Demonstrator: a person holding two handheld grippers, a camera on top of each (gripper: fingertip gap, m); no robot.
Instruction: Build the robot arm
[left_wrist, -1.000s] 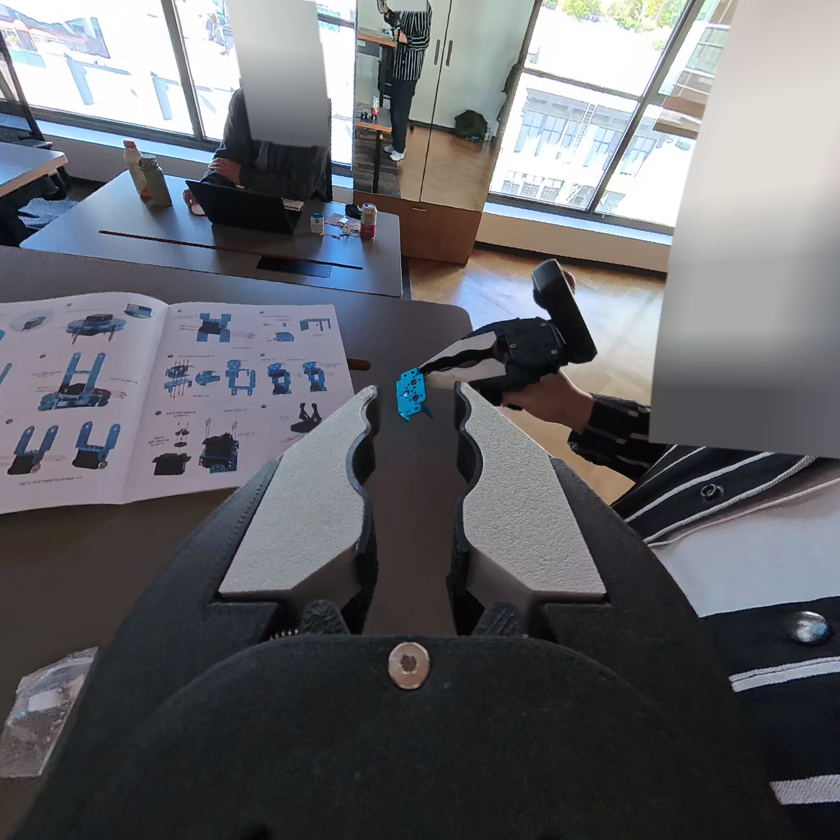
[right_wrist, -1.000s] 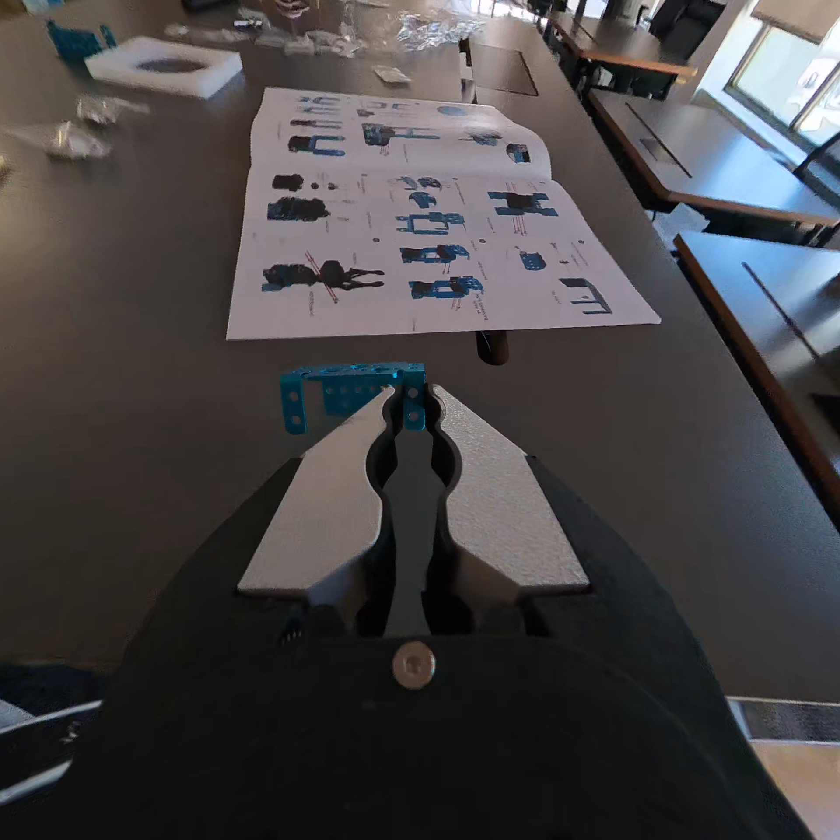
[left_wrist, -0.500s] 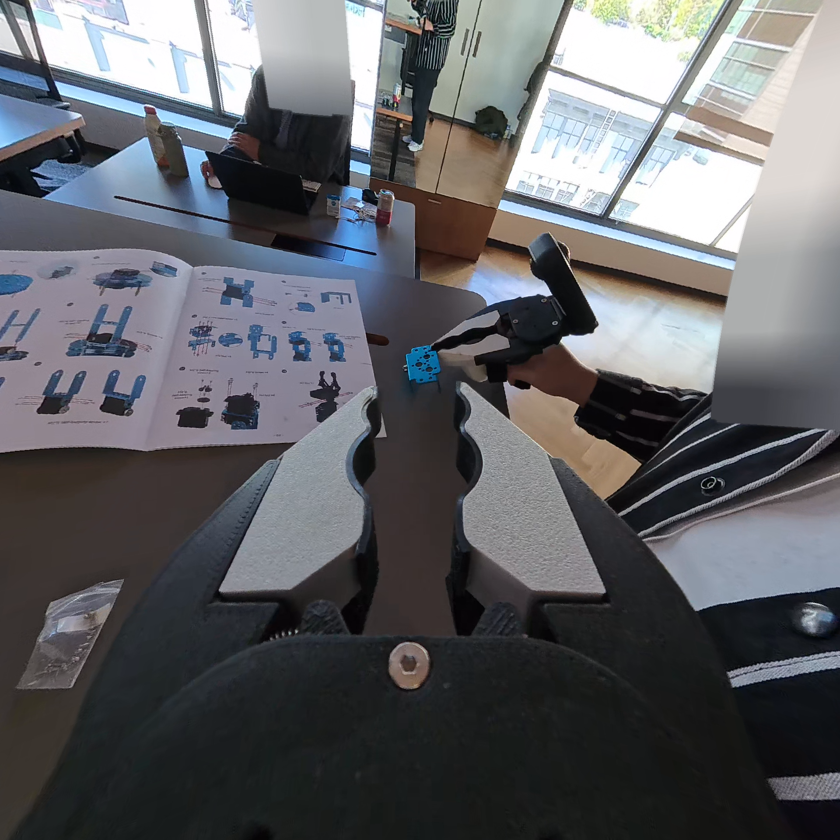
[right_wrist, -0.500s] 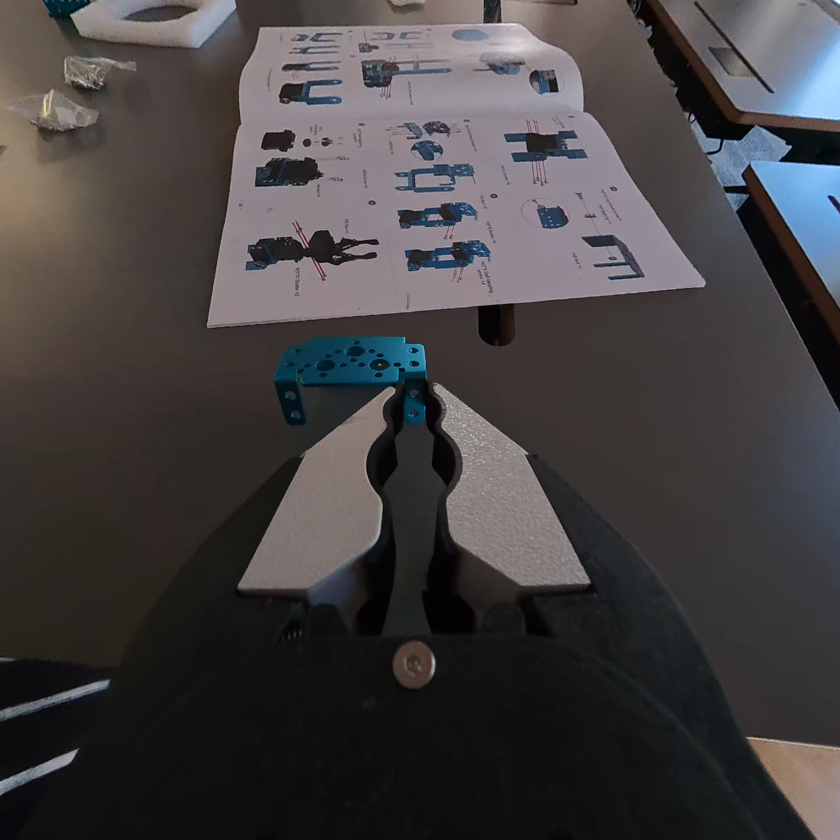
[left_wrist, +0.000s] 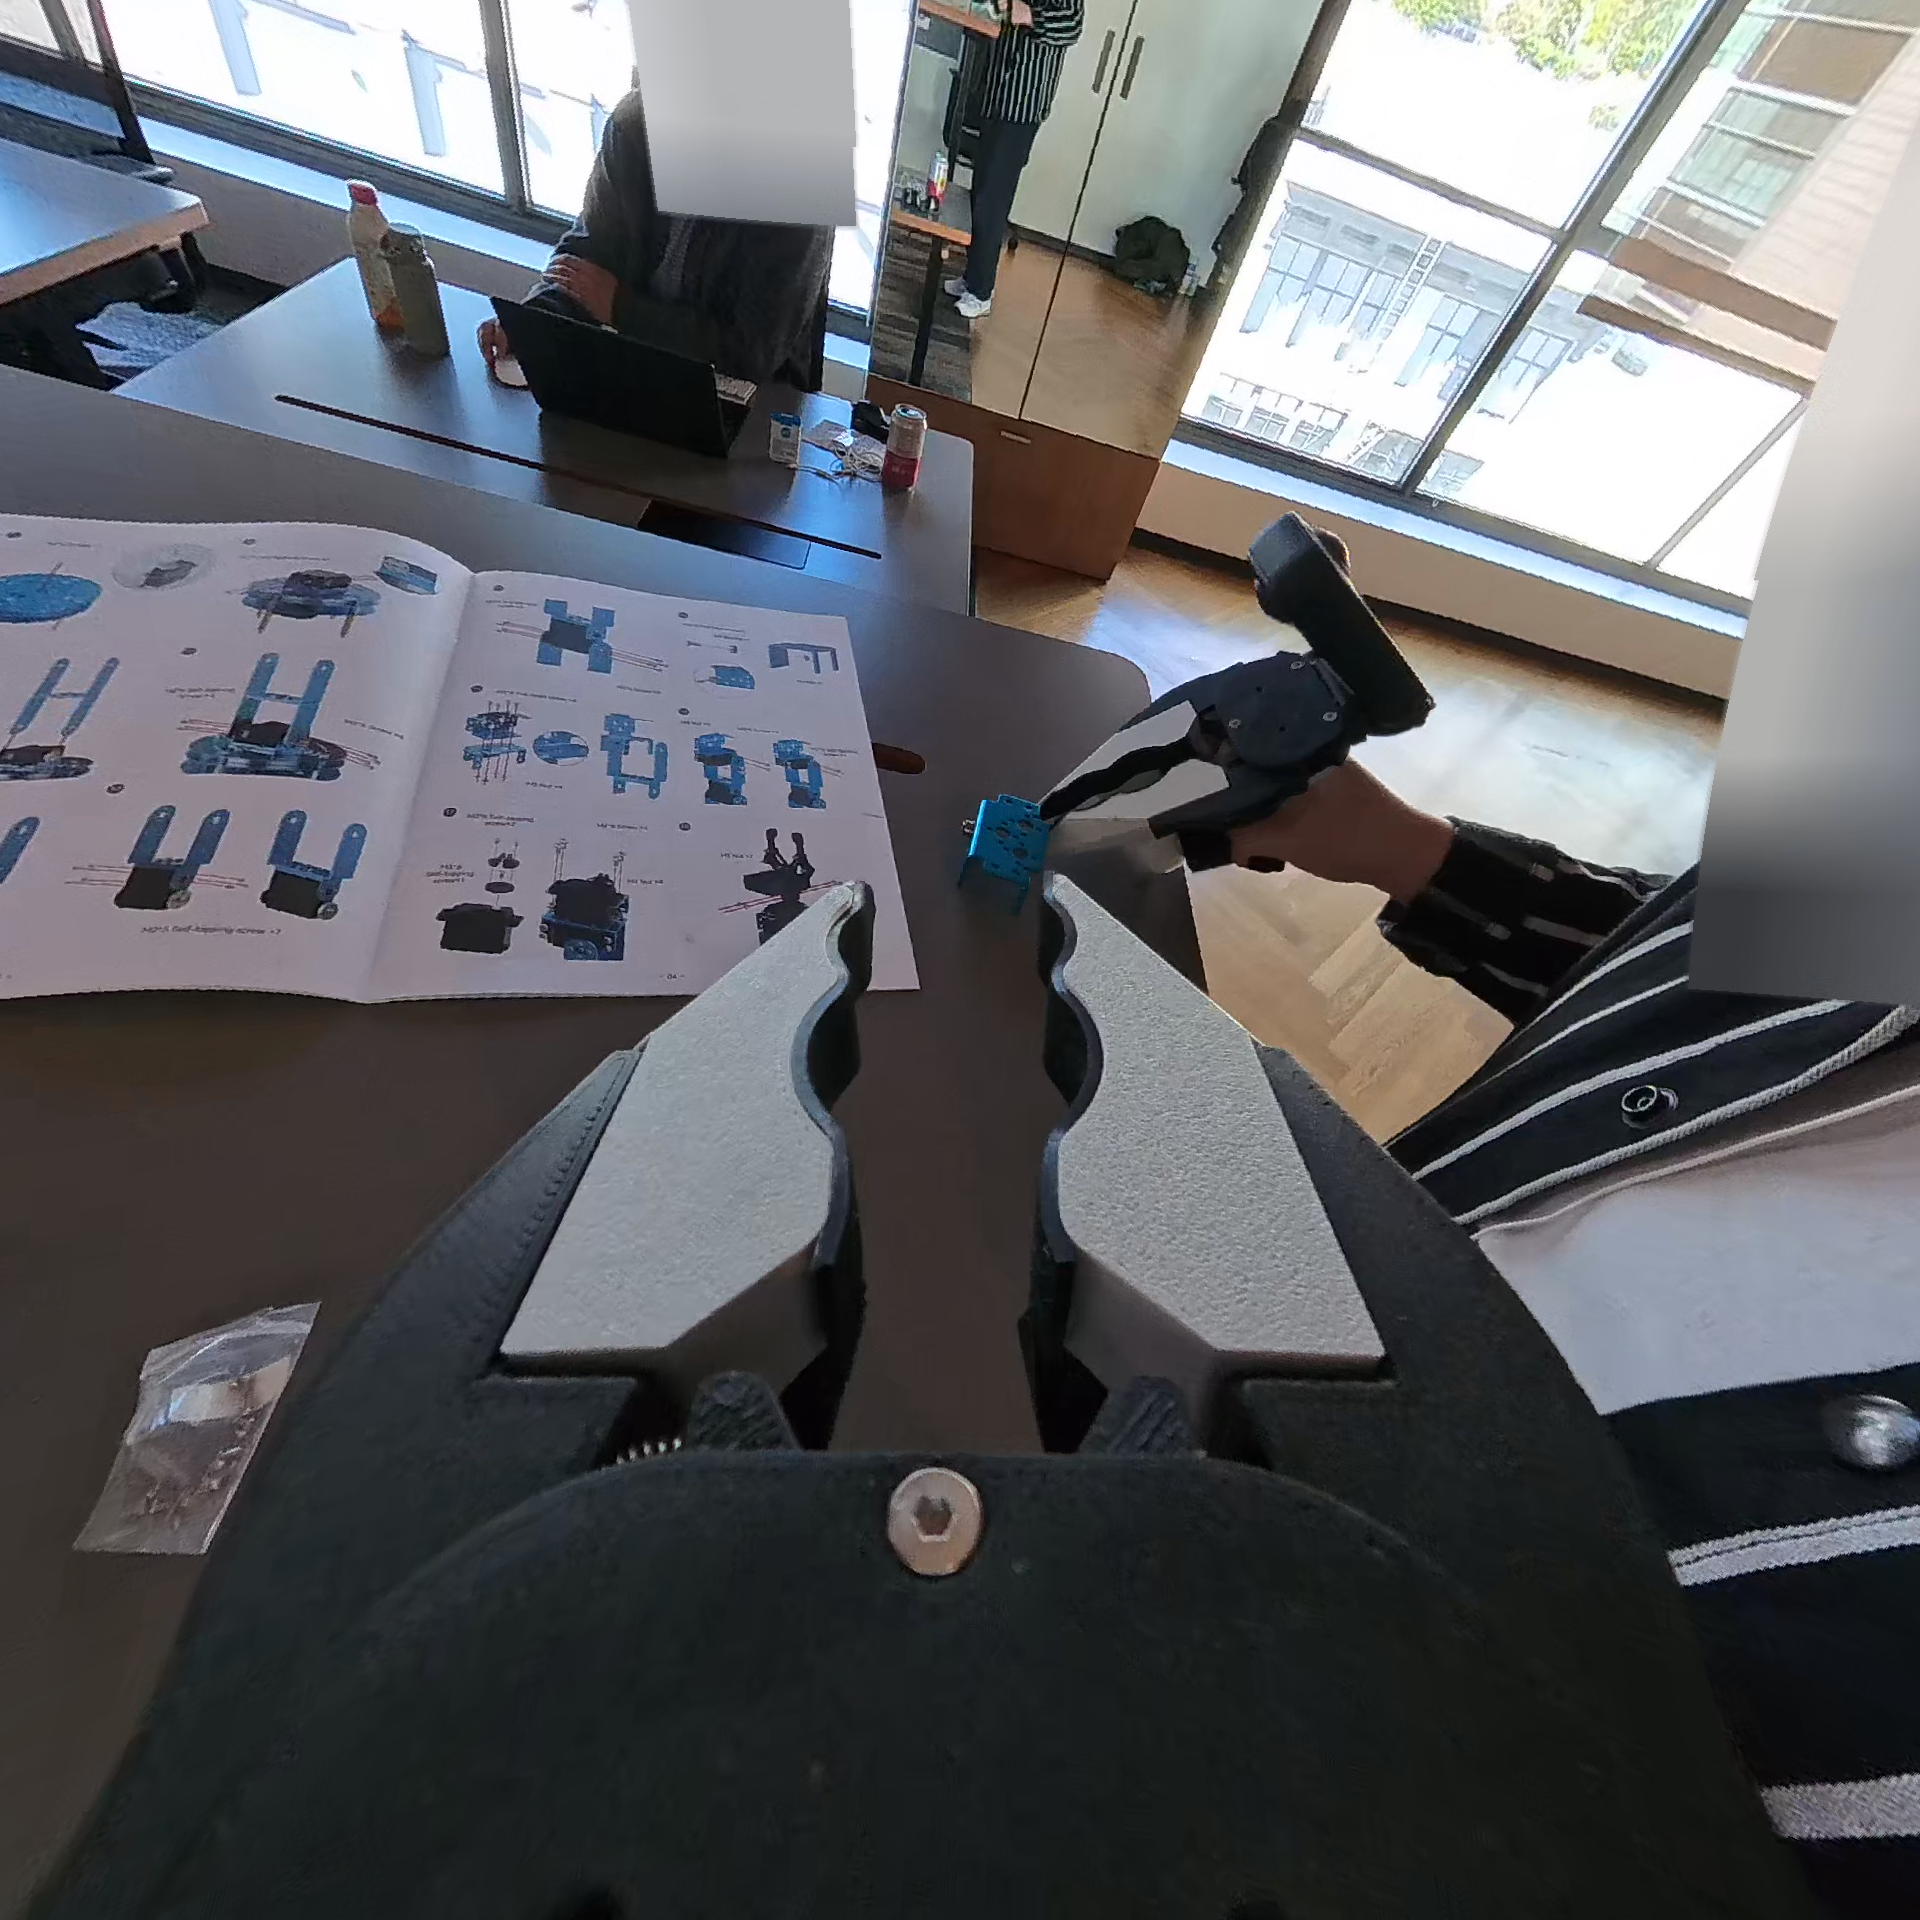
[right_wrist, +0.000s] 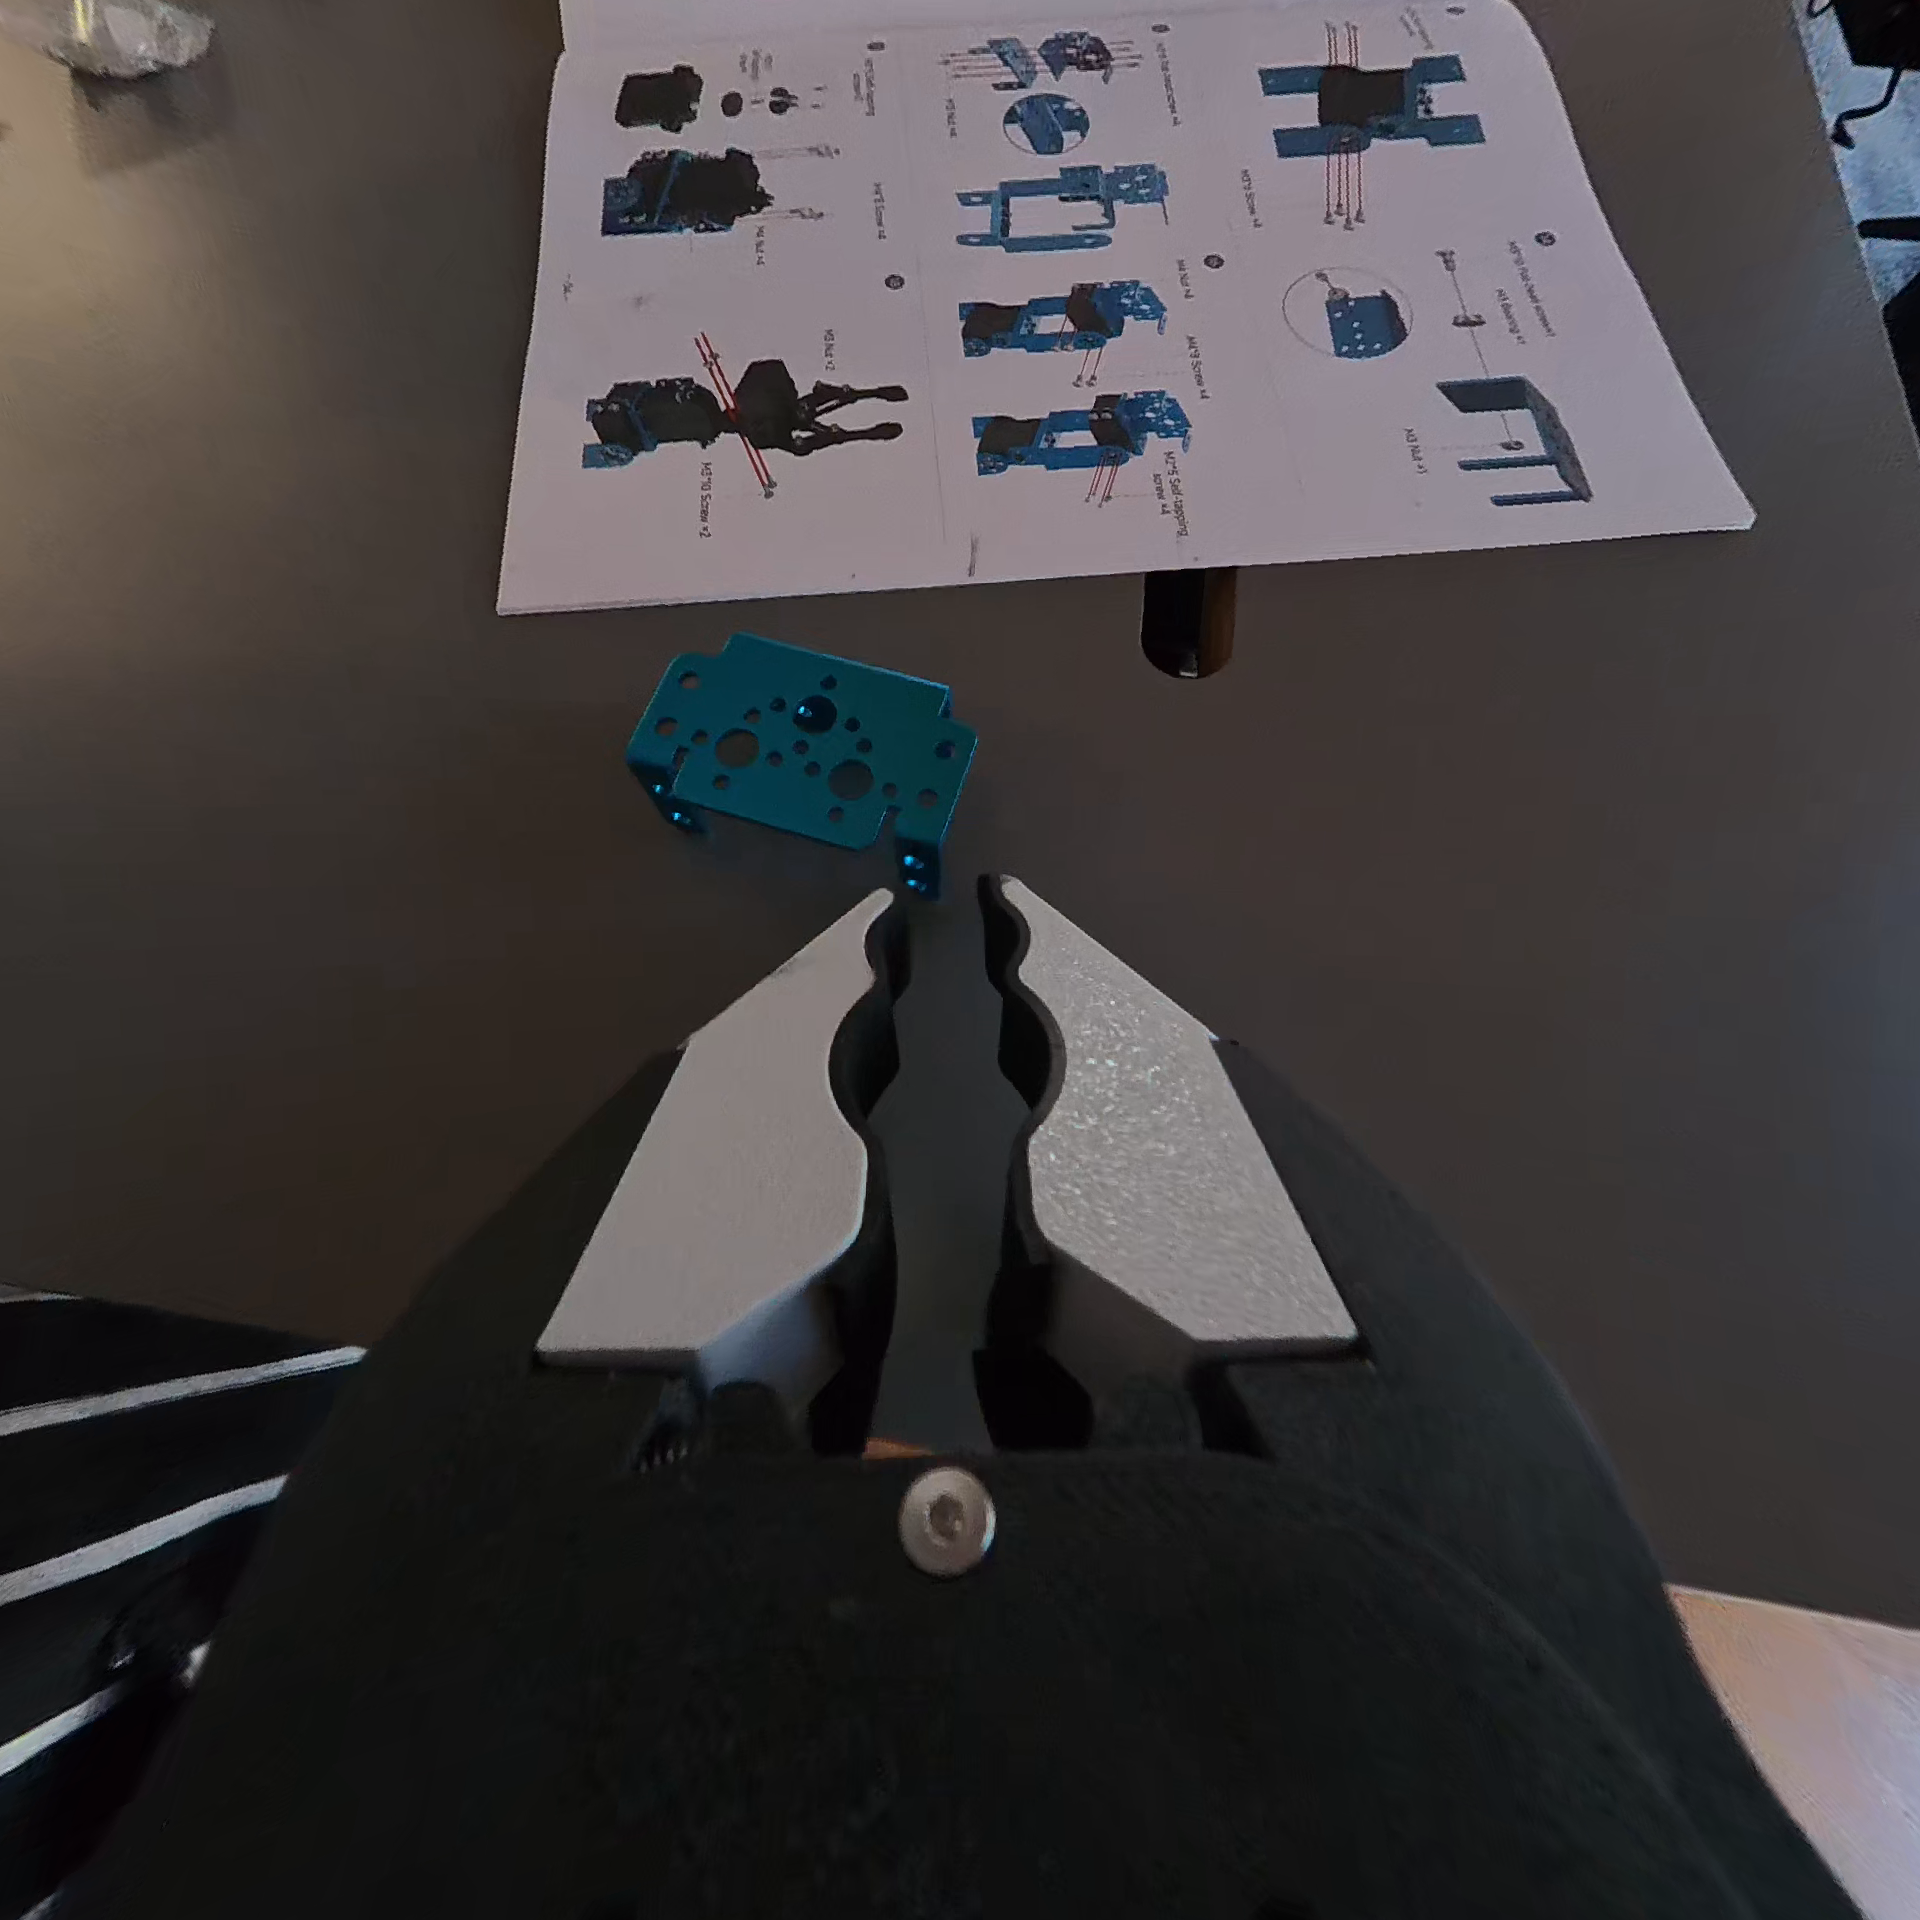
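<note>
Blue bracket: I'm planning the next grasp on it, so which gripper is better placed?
Right, probably. The right gripper has its tips at one flange of the blue bracket on the table. The left gripper is open and set back, with the bracket off its line.

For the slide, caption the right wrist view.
Open right hand-held gripper just behind blue bracket on dark table, below open manual.

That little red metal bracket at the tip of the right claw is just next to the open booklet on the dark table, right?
Not quite: the bracket is blue, not red, as the right wrist view shows. The rest holds: it is at the tip of the right claw, just next to the open booklet on the dark table.
</note>
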